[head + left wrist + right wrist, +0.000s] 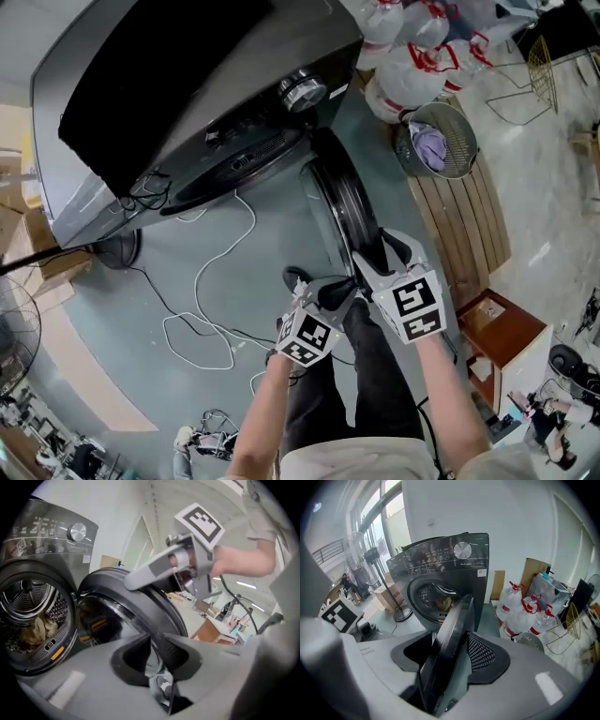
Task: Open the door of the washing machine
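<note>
Door (339,197) of the washing machine (187,103) is already swung well out from the front and stands edge-on toward me, so I judge the opening as good as done. My right gripper (386,251) sits astride the door's free edge with its jaws spread wide and the rim between them. It looks more like a loose straddle to guide the swing than a clamp, and I can't see both pads pressing. My left gripper (151,641) hangs just beside it, low in front of the door, jaws drawn in almost together on nothing; probably just kept clear. The drum (33,616) is exposed, with pale laundry inside. The machine stands on a grey-green floor (216,272) with a white cable (202,300) looping across it. A wire basket (459,159) and water bottles (412,66) stand to the machine's right, near a slatted wooden platform (469,225).
</note>
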Action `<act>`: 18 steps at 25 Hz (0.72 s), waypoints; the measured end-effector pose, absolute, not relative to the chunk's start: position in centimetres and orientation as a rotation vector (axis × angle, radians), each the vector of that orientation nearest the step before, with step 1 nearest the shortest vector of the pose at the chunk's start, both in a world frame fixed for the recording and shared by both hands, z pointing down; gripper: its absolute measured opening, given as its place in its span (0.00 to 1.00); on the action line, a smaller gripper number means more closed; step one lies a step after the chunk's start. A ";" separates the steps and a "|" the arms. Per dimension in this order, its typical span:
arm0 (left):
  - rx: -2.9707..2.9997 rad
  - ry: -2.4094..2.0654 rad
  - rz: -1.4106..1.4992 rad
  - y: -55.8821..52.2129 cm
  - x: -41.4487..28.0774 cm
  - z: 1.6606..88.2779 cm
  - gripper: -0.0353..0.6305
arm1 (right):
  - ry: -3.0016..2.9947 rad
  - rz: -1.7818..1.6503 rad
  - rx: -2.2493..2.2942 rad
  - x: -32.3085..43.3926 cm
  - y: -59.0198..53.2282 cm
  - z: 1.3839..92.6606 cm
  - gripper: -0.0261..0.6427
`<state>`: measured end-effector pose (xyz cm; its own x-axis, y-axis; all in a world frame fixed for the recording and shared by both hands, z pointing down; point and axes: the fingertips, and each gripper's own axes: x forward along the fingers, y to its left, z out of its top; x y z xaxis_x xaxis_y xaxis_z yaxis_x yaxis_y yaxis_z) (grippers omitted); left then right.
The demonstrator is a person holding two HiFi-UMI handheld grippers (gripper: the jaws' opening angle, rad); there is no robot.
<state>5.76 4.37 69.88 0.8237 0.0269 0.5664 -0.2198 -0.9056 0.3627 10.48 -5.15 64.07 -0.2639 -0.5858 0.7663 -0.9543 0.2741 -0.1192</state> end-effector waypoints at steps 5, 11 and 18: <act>2.625 -0.236 0.848 -0.6 5.2 70.0 0.20 | -1.931 0.822 1.430 12.3 -5.5 64.1 0.38; 2.718 -0.284 0.897 -5.7 7.3 69.3 0.20 | -1.951 0.822 1.466 14.4 -5.4 63.4 0.36; 2.745 -0.383 0.804 -10.0 13.1 67.4 0.18 | -1.978 0.814 1.390 18.5 -4.8 63.5 0.36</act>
